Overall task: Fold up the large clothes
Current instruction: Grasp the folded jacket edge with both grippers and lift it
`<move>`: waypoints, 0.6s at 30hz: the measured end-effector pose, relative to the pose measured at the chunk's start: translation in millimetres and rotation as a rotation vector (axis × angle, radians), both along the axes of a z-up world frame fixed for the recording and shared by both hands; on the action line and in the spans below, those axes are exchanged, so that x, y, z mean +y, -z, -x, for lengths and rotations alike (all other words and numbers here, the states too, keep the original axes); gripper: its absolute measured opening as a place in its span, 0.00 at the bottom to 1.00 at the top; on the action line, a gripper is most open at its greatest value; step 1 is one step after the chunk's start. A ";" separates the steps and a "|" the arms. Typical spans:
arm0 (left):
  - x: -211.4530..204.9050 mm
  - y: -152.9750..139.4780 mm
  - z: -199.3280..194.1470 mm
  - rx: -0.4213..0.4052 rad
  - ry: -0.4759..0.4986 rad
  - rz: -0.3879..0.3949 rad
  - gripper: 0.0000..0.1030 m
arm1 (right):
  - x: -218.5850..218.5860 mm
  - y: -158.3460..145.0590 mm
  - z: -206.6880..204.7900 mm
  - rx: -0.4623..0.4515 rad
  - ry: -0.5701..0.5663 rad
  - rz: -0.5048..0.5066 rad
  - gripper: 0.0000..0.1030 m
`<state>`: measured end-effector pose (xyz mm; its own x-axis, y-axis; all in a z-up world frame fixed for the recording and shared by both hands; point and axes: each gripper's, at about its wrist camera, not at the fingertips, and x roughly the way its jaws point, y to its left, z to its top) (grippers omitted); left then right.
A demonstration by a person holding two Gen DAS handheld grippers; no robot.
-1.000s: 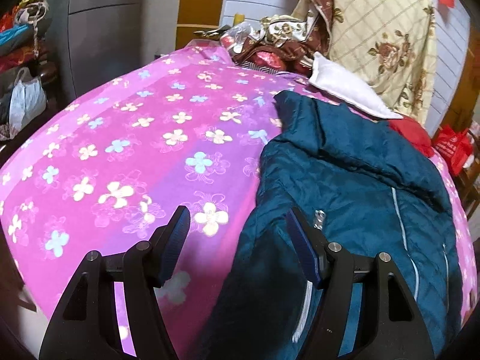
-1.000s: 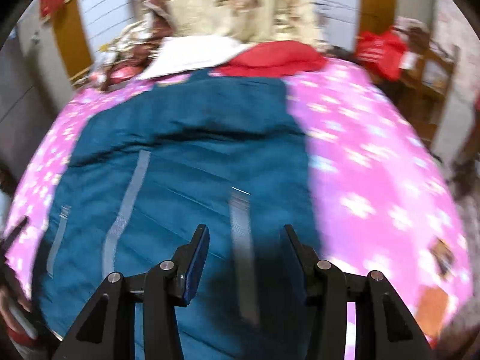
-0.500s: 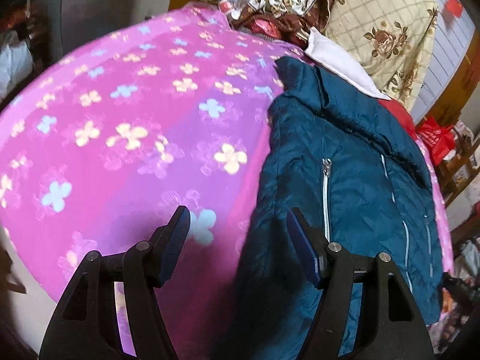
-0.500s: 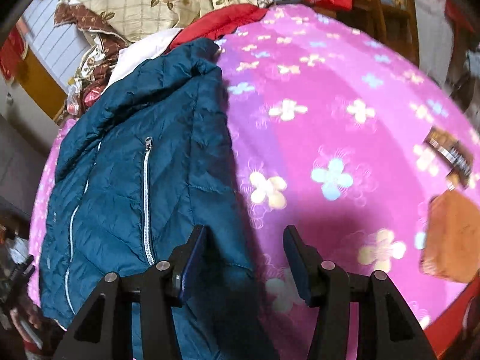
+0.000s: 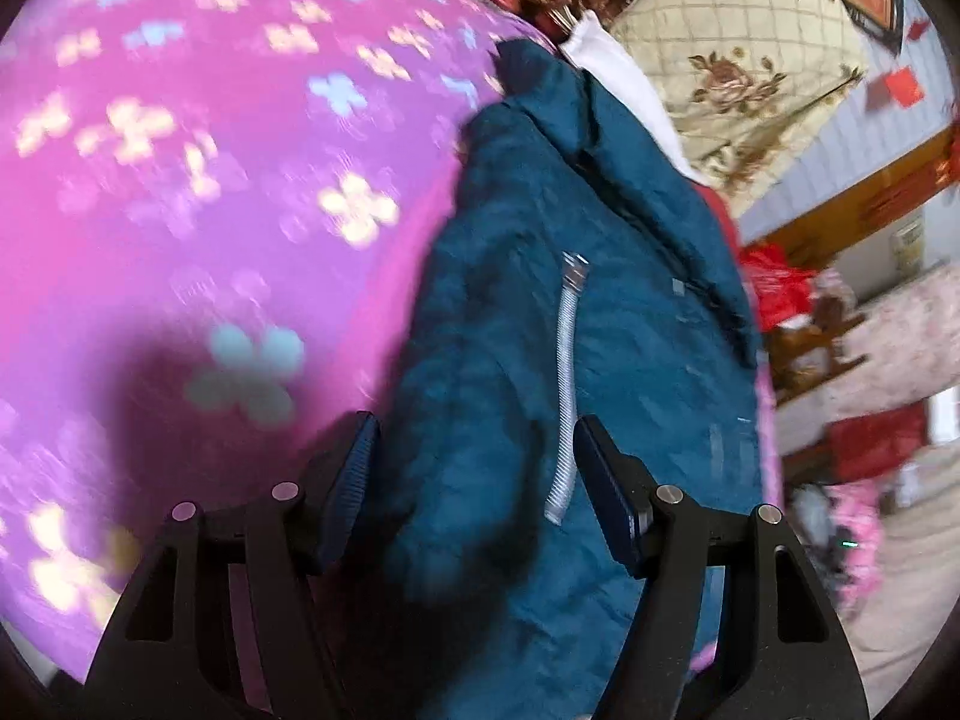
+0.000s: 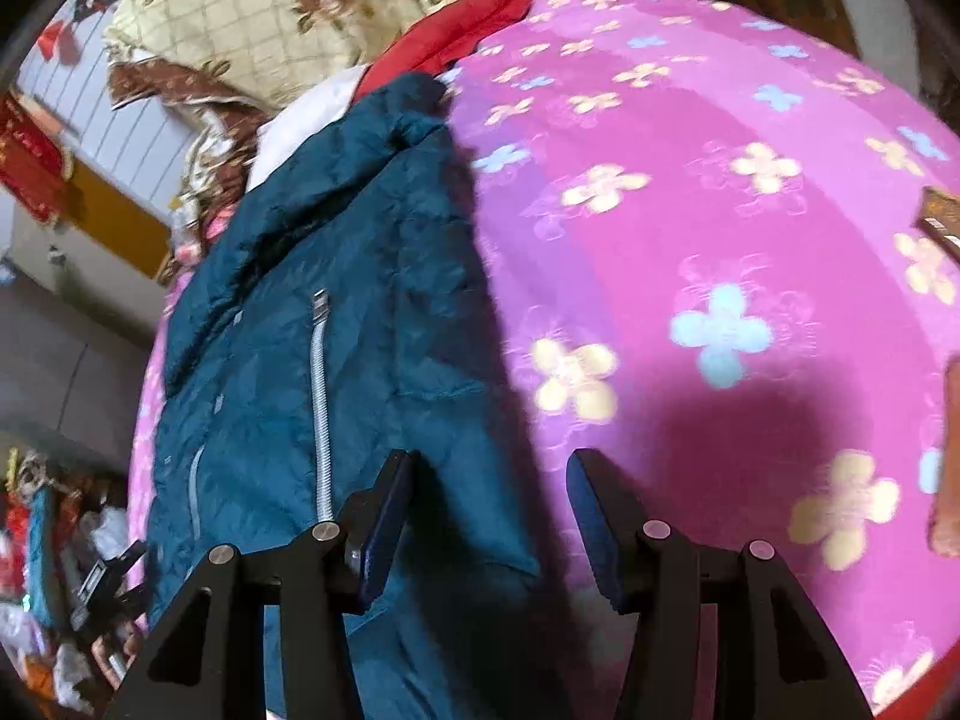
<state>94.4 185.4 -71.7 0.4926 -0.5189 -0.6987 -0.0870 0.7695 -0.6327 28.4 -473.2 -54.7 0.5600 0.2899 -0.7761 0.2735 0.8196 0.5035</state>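
A teal quilted jacket (image 5: pixel 600 360) (image 6: pixel 336 324) lies flat on the pink floral bedspread (image 5: pixel 180 180) (image 6: pixel 720 240). Left gripper (image 5: pixel 474 474) and right gripper (image 6: pixel 489 504) hover over its side edges, fingers spread, holding nothing.

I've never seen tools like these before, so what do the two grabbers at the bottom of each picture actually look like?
The left gripper and right gripper look alike: matte black plastic frames with triangular cut-outs, branching into two angled arms. Round silver pins mark the joints. Each finger ends in a dark blue ribbed rubber pad. No cables, labels or sleeves show in either view.
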 end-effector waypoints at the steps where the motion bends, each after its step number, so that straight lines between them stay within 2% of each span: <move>1: 0.2 0.8 2.8 0.005 0.009 0.026 0.65 | 2.2 1.0 -1.9 -0.001 -0.026 -0.021 0.50; 5: -1.2 4.3 18.0 0.029 0.052 0.129 0.65 | 11.2 3.8 -0.7 -0.003 -0.107 -0.094 0.50; 9: -3.1 4.1 27.6 0.034 0.075 0.170 0.65 | 8.3 10.4 11.2 0.006 -0.148 -0.196 0.51; 14: -7.2 4.0 37.7 0.022 0.102 0.182 0.65 | 1.1 20.6 30.3 0.009 -0.137 -0.322 0.51; 18: -17.2 1.9 46.6 0.001 0.144 0.147 0.65 | 14.4 20.2 34.9 0.009 -0.170 -0.334 0.51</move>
